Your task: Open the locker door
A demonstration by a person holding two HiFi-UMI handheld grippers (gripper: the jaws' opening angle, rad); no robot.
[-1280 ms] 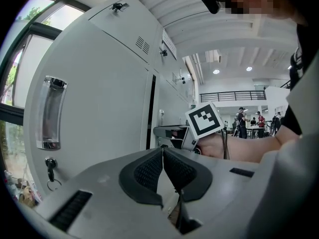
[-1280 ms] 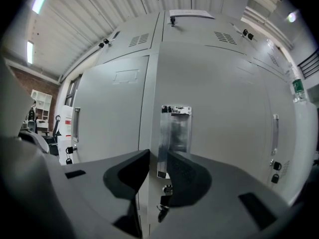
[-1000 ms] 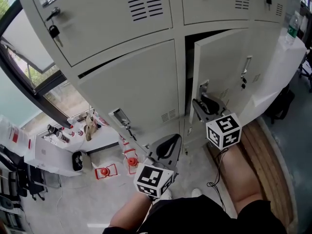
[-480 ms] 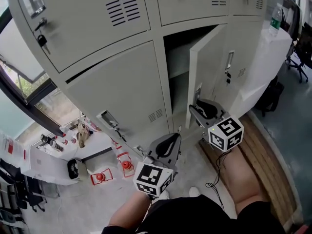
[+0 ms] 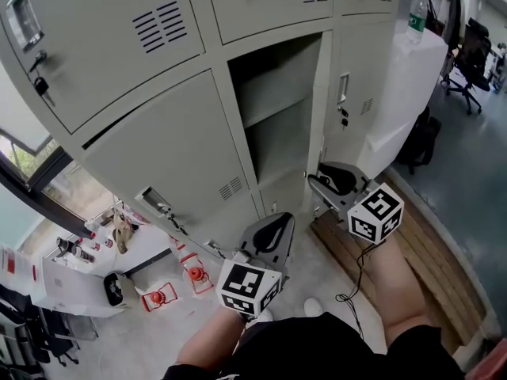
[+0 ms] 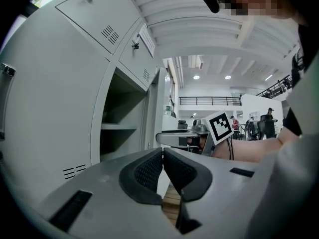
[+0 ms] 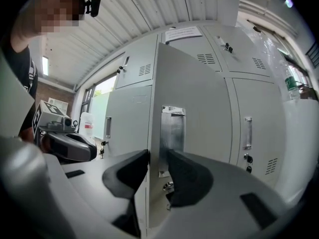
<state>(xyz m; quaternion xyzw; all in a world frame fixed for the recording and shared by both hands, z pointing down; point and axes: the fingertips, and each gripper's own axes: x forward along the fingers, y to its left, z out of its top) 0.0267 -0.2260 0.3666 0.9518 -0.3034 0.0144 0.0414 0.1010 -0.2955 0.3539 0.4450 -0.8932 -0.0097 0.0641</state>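
Note:
The grey locker door [image 5: 320, 109] stands swung wide, edge-on in the head view, and the compartment [image 5: 273, 117] with its shelf is bare. My right gripper [image 5: 315, 182] is at the door's free edge, low down. In the right gripper view the door edge [image 7: 152, 98] runs between the jaws of the right gripper [image 7: 157, 163], next to the metal latch plate [image 7: 172, 133]. The jaws are opening and a gap shows on the right pad's side. My left gripper [image 5: 273, 222] hangs lower, in front of the lockers, shut with nothing in it [image 6: 162, 169].
Closed lockers surround the open one, some with keys [image 5: 40, 85] hanging in their locks. A white cabinet [image 5: 400, 93] with a bottle [image 5: 417, 10] stands at right. Wooden boards [image 5: 420, 267] lie under my right arm. A cluttered white table [image 5: 87, 267] sits at lower left.
The door has swung from part open to fully wide, baring the compartment. My right gripper stayed at the door's edge and its jaws spread a little. The left gripper held still.

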